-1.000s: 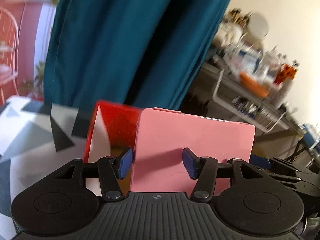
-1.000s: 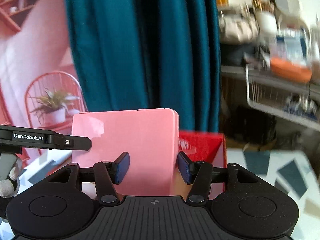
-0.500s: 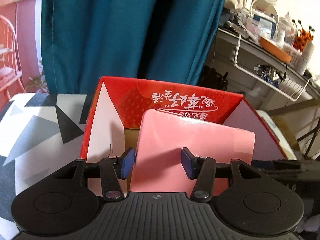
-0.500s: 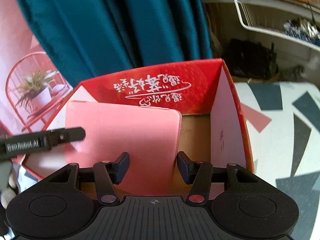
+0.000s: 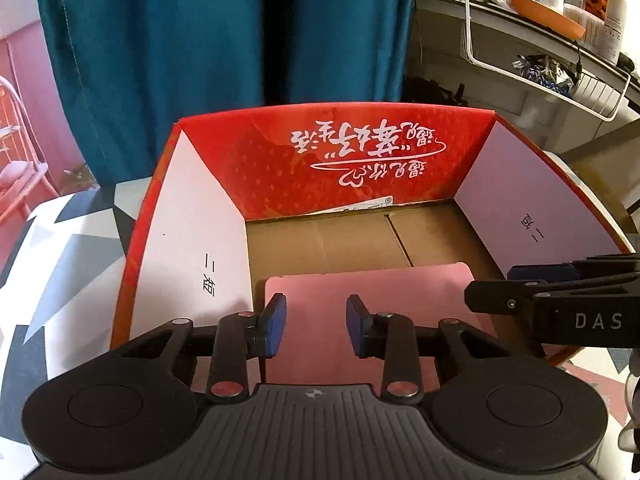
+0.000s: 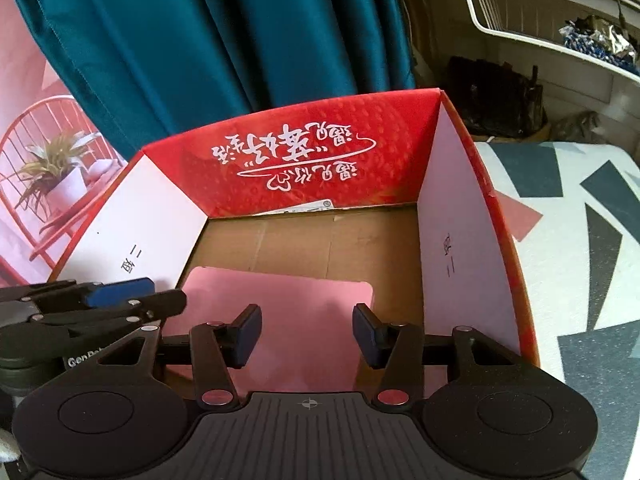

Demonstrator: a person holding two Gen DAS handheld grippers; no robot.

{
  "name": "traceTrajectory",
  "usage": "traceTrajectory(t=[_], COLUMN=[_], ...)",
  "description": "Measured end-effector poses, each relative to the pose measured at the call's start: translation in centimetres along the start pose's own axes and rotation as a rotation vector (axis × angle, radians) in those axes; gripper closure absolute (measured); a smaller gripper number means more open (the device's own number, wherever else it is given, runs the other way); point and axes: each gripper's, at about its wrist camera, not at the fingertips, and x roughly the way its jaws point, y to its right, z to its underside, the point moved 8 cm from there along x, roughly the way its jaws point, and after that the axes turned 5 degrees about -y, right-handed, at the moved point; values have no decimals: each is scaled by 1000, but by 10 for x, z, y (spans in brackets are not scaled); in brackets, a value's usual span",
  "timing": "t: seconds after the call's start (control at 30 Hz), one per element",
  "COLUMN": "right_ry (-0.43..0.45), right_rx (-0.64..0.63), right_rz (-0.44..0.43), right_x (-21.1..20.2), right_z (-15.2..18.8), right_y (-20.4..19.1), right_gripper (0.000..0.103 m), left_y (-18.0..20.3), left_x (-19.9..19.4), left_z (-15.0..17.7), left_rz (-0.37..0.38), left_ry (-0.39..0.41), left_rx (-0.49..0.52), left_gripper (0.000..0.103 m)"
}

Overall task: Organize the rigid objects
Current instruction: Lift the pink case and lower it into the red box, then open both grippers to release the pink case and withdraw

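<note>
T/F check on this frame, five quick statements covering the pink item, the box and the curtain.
1. The pink flat case is inside the red cardboard box. True.
2. The box is packed full. False: apart from the case, mostly bare brown floor shows.
3. The white lettering on the box's far wall reads upside down. True.
4. The curtain behind the box is yellow. False: it is teal.
5. The case stands upright above the box rim. False: it sits low, near the floor.

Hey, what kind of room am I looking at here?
Probably a lived-in home room: a teal curtain, a cluttered shelf with a wire basket, and a patterned tablecloth under the red box.
</note>
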Motion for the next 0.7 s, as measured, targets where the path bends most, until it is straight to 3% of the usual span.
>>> traceTrajectory(t=[0.07, 0.2, 0.33, 0.43, 0.5, 0.7], right_ry=[8, 103, 195, 242, 269, 368], right_rx=[-10, -35, -90, -98, -92, -118], right_rz=[5, -36, -49, -43, -50, -29], right_x=[-3, -23, -47, -64, -74, -102], right_z=[0, -4, -5, -3, 0, 21], right_y=[1, -5, -14, -17, -18, -18], right_gripper=[54, 49, 24, 10, 0, 0], left_y=[-1, -5, -15, -19, -21, -18], left_x=[-6, -29, -58, -80, -95, -120], left_z=[-1, -2, 1, 5, 11, 35], left_rz=[10, -1, 21, 23, 32, 21], left_ry=[24, 95, 189, 257, 294, 307], left_rx=[-2, -5, -56, -83, -96, -80], left_gripper=[68, 63, 21, 5, 0, 0])
